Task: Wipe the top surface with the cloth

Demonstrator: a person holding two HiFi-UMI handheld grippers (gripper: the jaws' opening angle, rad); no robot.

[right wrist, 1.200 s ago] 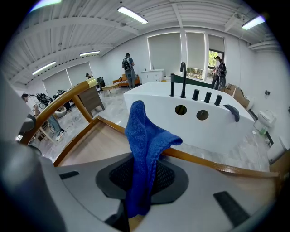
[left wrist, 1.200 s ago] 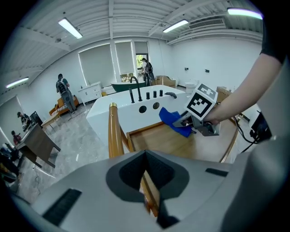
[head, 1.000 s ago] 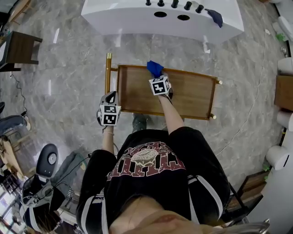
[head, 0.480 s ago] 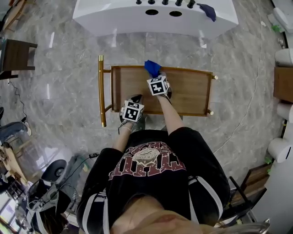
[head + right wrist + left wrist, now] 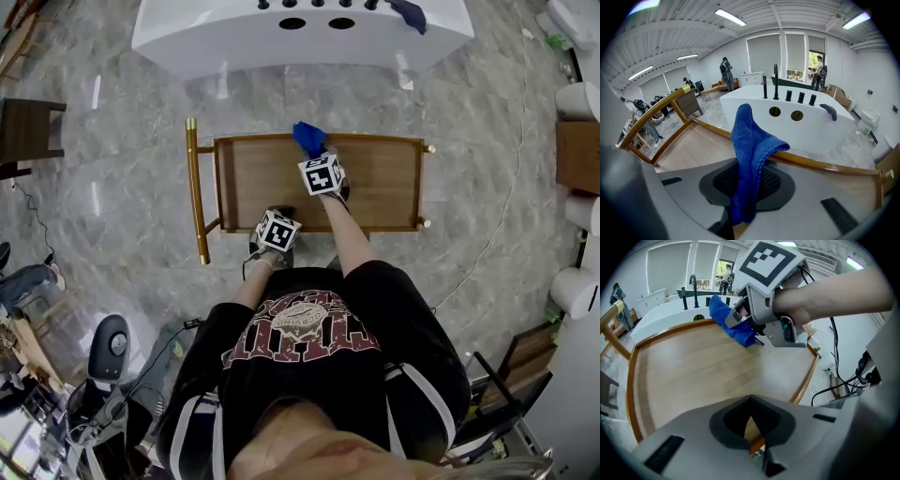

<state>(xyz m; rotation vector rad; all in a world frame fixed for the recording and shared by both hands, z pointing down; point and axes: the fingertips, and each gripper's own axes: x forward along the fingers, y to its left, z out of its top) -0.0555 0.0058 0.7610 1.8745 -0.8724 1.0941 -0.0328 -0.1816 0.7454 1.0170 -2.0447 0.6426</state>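
Observation:
A wooden tray-top cart (image 5: 375, 192) stands on the marble floor. My right gripper (image 5: 319, 156) is shut on a blue cloth (image 5: 309, 138) at the cart's far rim, left of its middle. In the right gripper view the cloth (image 5: 749, 140) hangs up out of the jaws and droops over the far rim (image 5: 820, 165). My left gripper (image 5: 280, 218) is at the near rim, shut with nothing in it. Its own view shows the wood top (image 5: 693, 371), with the right gripper (image 5: 740, 317) and cloth (image 5: 732, 326) across it.
A gold push handle (image 5: 193, 187) runs along the cart's left end. Beyond the cart stands a white tub (image 5: 300, 37) with black taps and a dark cloth (image 5: 410, 14) on it. Wooden furniture (image 5: 23, 131) is at the left, cables (image 5: 497, 216) trail at the right.
My left gripper has moved right, from beside the cart's handle end to the middle of its near rim. The right gripper and cloth stay at the far rim.

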